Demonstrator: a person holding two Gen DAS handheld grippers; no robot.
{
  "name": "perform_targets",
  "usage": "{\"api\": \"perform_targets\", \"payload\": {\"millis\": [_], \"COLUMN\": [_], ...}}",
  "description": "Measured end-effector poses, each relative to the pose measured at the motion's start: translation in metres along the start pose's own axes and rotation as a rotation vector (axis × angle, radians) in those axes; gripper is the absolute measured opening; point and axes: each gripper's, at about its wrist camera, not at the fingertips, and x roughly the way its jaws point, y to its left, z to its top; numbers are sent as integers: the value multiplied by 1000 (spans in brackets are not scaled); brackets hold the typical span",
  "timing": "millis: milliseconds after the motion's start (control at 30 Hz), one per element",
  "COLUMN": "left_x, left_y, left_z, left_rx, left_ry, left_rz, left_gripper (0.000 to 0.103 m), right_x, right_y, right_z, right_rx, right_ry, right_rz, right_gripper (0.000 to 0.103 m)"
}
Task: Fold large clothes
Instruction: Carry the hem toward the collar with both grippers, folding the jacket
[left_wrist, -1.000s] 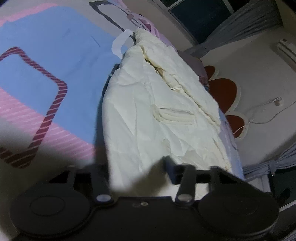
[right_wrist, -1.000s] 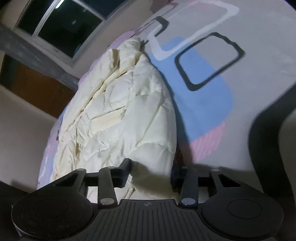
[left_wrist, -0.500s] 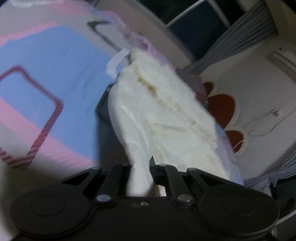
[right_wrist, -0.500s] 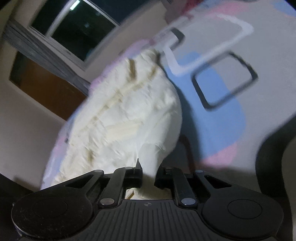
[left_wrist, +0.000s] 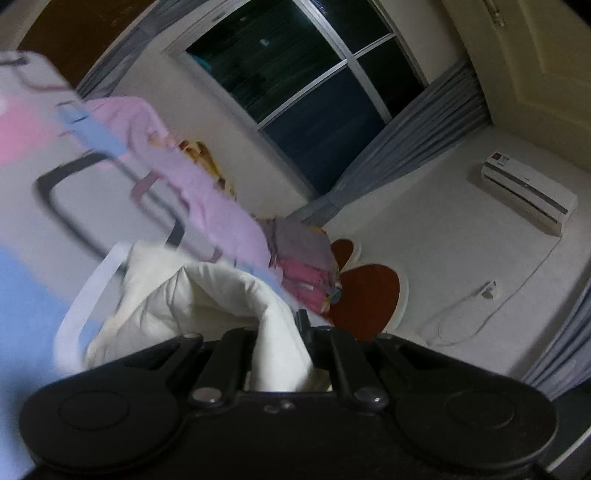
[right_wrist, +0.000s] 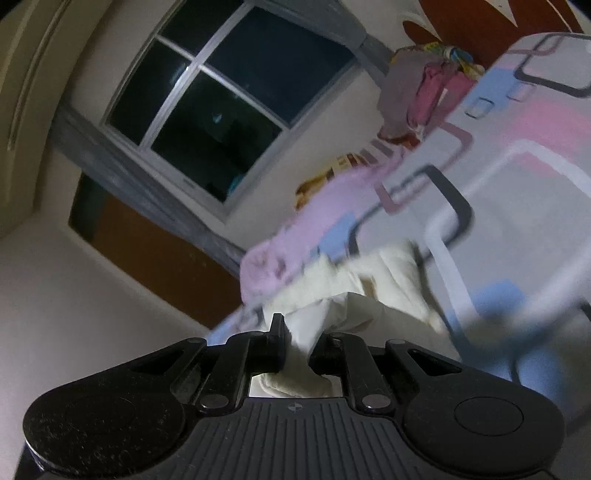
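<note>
In the left wrist view, the left gripper (left_wrist: 280, 334) pinches a fold of the cream padded garment (left_wrist: 207, 295), with the cloth pulled up between its two black fingers (left_wrist: 236, 350) and bunched into a rounded hump just ahead of them. The rest of the garment lies on the bed (left_wrist: 33, 229), whose cover is patterned in blue, pink and grey with dark rounded outlines. Beyond the garment a lilac pillow (left_wrist: 184, 173) rests along the far edge of the bed, and a heap of grey and pink clothes (left_wrist: 306, 254) sits beside a red-brown headboard (left_wrist: 365, 295). A dark window (left_wrist: 303, 81), a grey curtain (left_wrist: 417, 140) and a wall air conditioner (left_wrist: 528, 192) fill the background. In the right wrist view, the right gripper (right_wrist: 299, 345) is pressed onto another fold of the cream padded garment (right_wrist: 343, 295), a hem showing between the fingers (right_wrist: 277, 332) near the gripper body. The garment lies on the bed (right_wrist: 517, 177) just ahead, with the lilac pillow (right_wrist: 295, 243) beyond it and the window (right_wrist: 207, 96) above; this view is motion-blurred.
</note>
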Motion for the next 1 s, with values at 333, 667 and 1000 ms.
{"api": "perform_targets", "payload": {"millis": [333,667,1000], "left_x": [145,176,221], "left_y": [53,126,115], "left_z": [70,93,106], "left_rx": [-54,-220,94], "left_ry": [122,1,270], "left_rz": [95,200,250], "left_gripper": [11,92,85], "right_x": [169,222,266], "right_y": [-63,-138,-106], "right_z": [86,109,88], "right_rx": [199,342,-161], "right_ry": [91,-7,238], "right_rz": [-83,-82,-286], "right_gripper": [11,80,80]}}
